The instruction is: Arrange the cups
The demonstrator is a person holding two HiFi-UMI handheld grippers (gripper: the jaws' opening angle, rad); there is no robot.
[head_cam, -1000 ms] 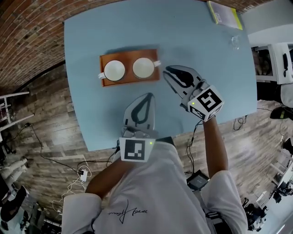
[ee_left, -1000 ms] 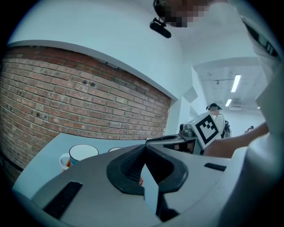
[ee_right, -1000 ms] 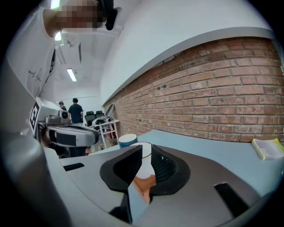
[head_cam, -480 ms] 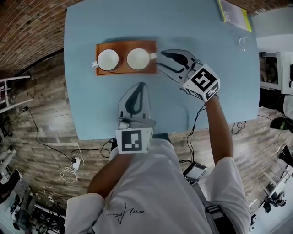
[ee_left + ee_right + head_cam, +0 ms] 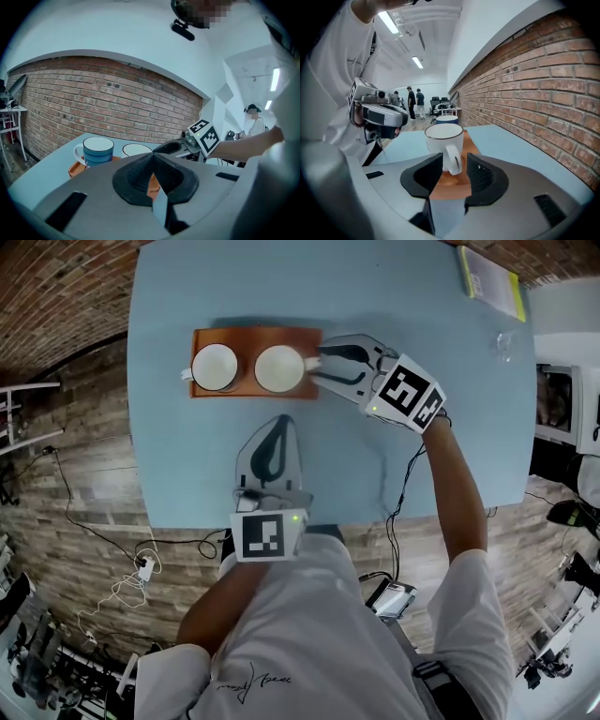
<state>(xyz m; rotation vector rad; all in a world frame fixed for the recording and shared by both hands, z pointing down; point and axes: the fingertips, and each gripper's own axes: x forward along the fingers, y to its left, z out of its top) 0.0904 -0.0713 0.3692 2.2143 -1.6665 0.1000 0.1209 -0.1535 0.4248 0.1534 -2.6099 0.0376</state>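
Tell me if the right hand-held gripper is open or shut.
Open. The right hand-held gripper has just been opening; its jaws stand apart, with the handle of the white cup in the gap, neither pad pressing it.

Bright, even indoor light from long white ceiling strip lamps [image 5: 388,19]; soft shadows on the pale blue bench [image 5: 422,324]. Fisheye bending, dark corners, soft foreground.

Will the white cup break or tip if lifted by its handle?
Probably stiff and breakable: the white cup looks like glazed ceramic. Lifted by its handle, it may tilt, since the handle sits on one side.
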